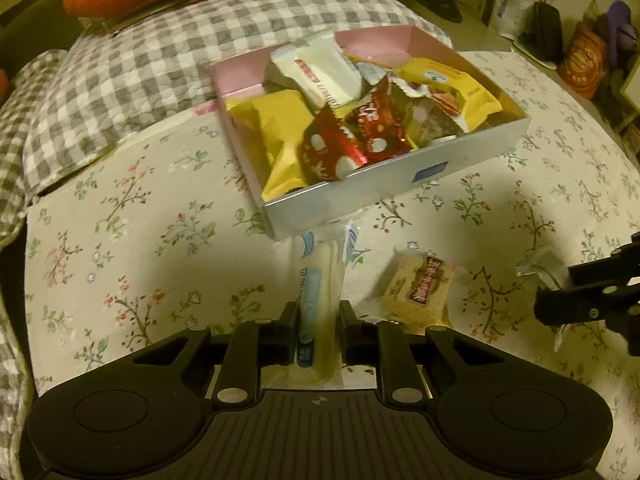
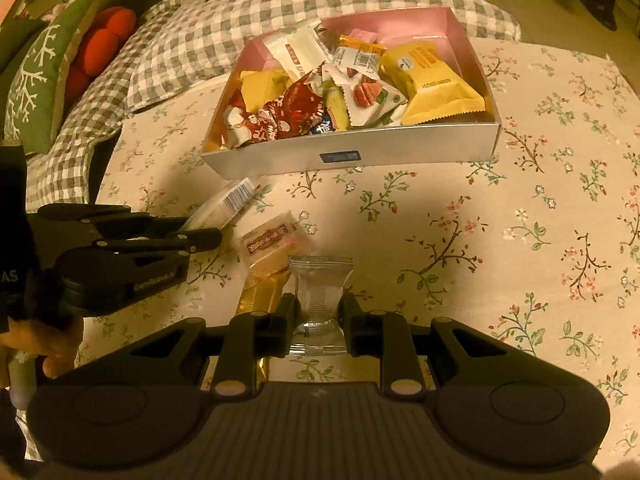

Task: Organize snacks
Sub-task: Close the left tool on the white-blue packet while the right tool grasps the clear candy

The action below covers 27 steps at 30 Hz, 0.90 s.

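Long snack stick (image 1: 318, 300), clear wrapper with blue print: clamped between the left gripper (image 1: 319, 330) fingers, lower centre of the left wrist view. Long axis runs straight away from the camera, far end pointing at the near wall of the box (image 1: 384, 184) and reaching just short of it. In the right wrist view the same stick shows at centre left, barcode end angled toward the box's near-left corner.

Small clear-wrapped snack (image 2: 320, 300): grasped by the right gripper (image 2: 319, 322), pinched across its waist, lower centre of the right wrist view. Long axis also points away from the camera, toward the box; crimped far end flares out past the fingers.

Square beige snack with a red label (image 1: 418, 292) lies flat on the floral cloth (image 1: 140, 220), between the 2 grippers. A gold-wrapped piece (image 2: 262, 294) sits just beside it, partly under the right gripper's left finger.

Box in upper centre of both views, pink inside, silver outside, heaped with yellow, red and white packets. Grey checked pillow (image 1: 160, 52) touches its far-left side.
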Tool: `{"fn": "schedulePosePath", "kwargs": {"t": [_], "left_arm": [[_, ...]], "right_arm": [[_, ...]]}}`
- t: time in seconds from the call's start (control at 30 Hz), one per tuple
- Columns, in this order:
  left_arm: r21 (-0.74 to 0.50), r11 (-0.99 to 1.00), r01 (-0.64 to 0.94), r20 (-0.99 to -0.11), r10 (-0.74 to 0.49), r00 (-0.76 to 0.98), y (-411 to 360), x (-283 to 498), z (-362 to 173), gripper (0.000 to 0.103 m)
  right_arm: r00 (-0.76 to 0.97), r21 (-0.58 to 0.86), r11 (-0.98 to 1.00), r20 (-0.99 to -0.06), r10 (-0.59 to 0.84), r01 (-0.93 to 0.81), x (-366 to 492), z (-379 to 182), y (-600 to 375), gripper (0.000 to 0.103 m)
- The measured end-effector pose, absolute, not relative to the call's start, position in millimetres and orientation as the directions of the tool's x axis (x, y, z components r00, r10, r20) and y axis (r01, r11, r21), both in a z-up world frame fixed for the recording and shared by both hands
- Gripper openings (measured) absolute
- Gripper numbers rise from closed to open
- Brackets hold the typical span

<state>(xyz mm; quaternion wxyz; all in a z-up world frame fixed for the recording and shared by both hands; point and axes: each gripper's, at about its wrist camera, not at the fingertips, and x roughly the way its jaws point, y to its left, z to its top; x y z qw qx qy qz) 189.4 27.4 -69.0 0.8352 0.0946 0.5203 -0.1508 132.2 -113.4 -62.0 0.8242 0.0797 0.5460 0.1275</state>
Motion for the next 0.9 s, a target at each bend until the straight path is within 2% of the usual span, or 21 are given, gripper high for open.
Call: {"fn": "schedulePosePath", "kwargs": {"t": [0.3,0.57,0.73,0.9], "left_arm": [[-0.053,0.953,0.299,-0.902,-0.174,0.396,37.6,198.8,-79.4,0.021],[0.011,0.947,0.321,-0.899,-0.131,0.417,27.7,199.2,-86.5,0.025],[-0.033,0.949,0.313,-0.897,-0.166,0.41,32.7,198.6,-81.6,0.017],[-0.098,0.95,0.297,-0.89,-0.217,0.401,40.8,196.1,-68.6,0.016]], "right_arm": [[0.376,0.27,0.955,-0.877,0.298,-0.125,131.9,-61.6,-114.2,0.022],[0.384,0.27,0.955,-0.875,0.296,-0.122,132.5,-61.5,-114.8,0.022],[0.396,0.279,0.953,-0.867,0.302,-0.115,133.6,-58.2,-119.2,0.022],[0.412,0.294,0.949,-0.856,0.313,-0.11,134.6,-53.3,-125.5,0.022]]}}
